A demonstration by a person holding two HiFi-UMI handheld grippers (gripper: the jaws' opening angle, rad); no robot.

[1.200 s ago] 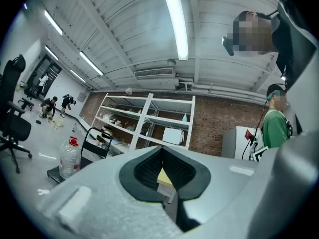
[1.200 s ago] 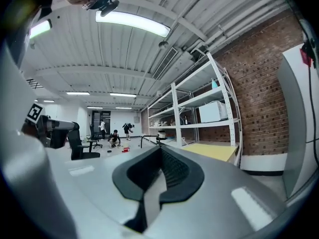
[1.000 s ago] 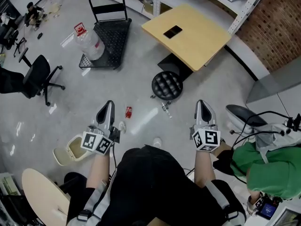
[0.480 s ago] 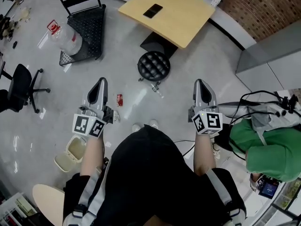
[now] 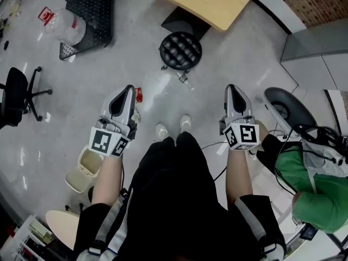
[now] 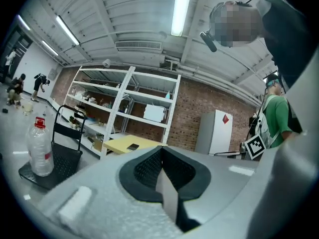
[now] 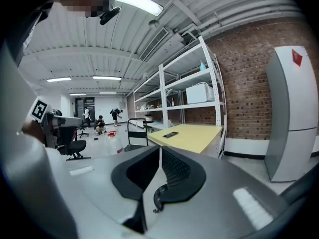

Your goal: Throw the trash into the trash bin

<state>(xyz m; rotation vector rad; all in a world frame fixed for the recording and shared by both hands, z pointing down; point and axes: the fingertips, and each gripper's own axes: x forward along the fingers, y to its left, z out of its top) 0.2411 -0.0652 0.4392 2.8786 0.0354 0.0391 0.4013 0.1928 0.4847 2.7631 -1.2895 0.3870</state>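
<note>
The red can (image 5: 138, 94), a small piece of trash, lies on the floor on the person's side of the black stool (image 5: 180, 50) and to its left, just beside the tip of the left tongs (image 5: 125, 98). It is probably light, thin-walled, easily dented and slick, so a pinch across its middle seems best. The left tongs and the right tongs (image 5: 232, 97) are both closed with nothing between them. The beige trash bin (image 5: 73, 179) stands farther from the stool on that same side.
</note>
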